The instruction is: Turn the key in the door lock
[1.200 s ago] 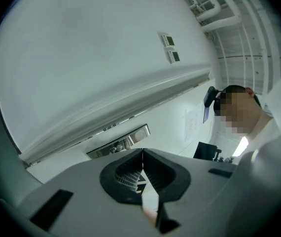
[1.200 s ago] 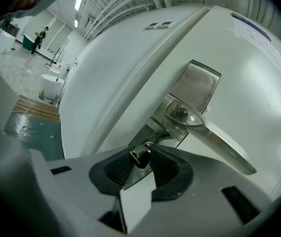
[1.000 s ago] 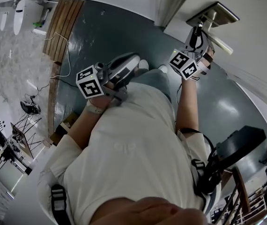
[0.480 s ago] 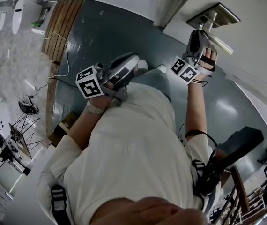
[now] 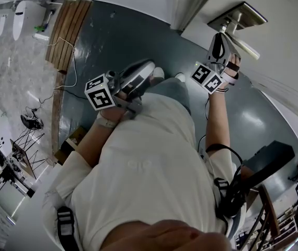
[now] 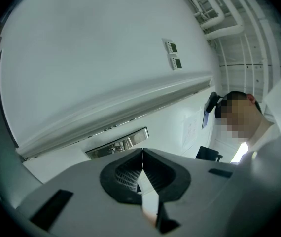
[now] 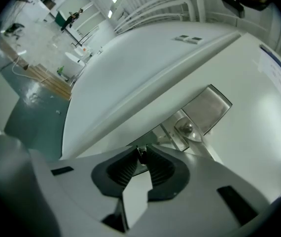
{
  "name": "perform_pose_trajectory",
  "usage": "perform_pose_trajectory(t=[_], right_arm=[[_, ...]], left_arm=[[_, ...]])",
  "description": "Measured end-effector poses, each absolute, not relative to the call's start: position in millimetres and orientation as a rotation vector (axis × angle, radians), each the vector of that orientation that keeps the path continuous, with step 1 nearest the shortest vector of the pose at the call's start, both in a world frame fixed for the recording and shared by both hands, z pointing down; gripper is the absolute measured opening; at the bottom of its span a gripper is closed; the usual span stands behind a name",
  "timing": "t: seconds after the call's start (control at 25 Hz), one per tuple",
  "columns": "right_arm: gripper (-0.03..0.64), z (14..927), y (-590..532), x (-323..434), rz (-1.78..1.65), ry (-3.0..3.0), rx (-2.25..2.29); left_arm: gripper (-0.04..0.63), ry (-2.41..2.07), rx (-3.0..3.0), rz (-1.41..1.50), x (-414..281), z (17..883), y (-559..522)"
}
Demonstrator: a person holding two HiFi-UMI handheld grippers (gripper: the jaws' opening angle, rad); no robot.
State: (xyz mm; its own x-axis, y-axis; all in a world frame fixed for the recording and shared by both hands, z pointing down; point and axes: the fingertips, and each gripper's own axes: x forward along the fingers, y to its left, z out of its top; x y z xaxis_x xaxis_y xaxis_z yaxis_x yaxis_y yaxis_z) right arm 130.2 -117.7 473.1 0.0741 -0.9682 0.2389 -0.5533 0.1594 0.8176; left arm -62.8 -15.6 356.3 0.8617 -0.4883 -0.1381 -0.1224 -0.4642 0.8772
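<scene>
Right gripper (image 5: pixel 219 46): clenched on the small metal key (image 7: pixel 142 153), just below the lock plate (image 7: pixel 207 107) on the white door (image 7: pixel 259 147).
Left gripper (image 6: pixel 142 157): jaws pressed together on nothing, near the person's shirt (image 5: pixel 144 166).
Writing: posted sheet (image 6: pixel 192 127), print too small to read.
Room: open grey floor (image 5: pixel 117 41) lay left of the door.

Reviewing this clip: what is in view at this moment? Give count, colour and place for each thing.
door: one, white, right side of the head view
lock plate: one, silver, on the door
key: one, small, metal, between the right gripper's jaws
floor: dark grey-green
wooden boards: one patch, brown, upper left
shirt: one, white, on the person
left gripper: grey, jaws together, empty
right gripper: grey, shut on the key
</scene>
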Motion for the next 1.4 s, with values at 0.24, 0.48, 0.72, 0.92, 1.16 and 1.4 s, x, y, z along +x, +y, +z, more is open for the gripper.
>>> perform_pose_trajectory(t=[0.24,0.48,0.72,0.92,1.16,1.4], right_arm=[[0.066,464,-118,131,-0.409,-1.739,1.715],[0.069,460,-119,131,-0.276,-1.842,1.801],[0.074,470,-119,124,-0.511,-1.694,1.557],[0.072,484,-122,129,-0.720,-1.410,1.348],[0.071,487,-132,134,-0.792,-1.355,1.313],[0.057,481,-129,139,-0.710,-1.436,1.427]], left_arm=[[0.009,-0.451,2.032,-0.466,-66,352,-16],[0.009,-0.450,2.023,-0.472,-67,352,-18],[0.009,-0.447,2.016,-0.485,-69,356,-18],[0.009,-0.439,2.008,-0.499,-68,357,-19],[0.009,-0.439,1.985,-0.530,-72,362,-19],[0.009,-0.443,1.978,-0.544,-72,359,-20]])
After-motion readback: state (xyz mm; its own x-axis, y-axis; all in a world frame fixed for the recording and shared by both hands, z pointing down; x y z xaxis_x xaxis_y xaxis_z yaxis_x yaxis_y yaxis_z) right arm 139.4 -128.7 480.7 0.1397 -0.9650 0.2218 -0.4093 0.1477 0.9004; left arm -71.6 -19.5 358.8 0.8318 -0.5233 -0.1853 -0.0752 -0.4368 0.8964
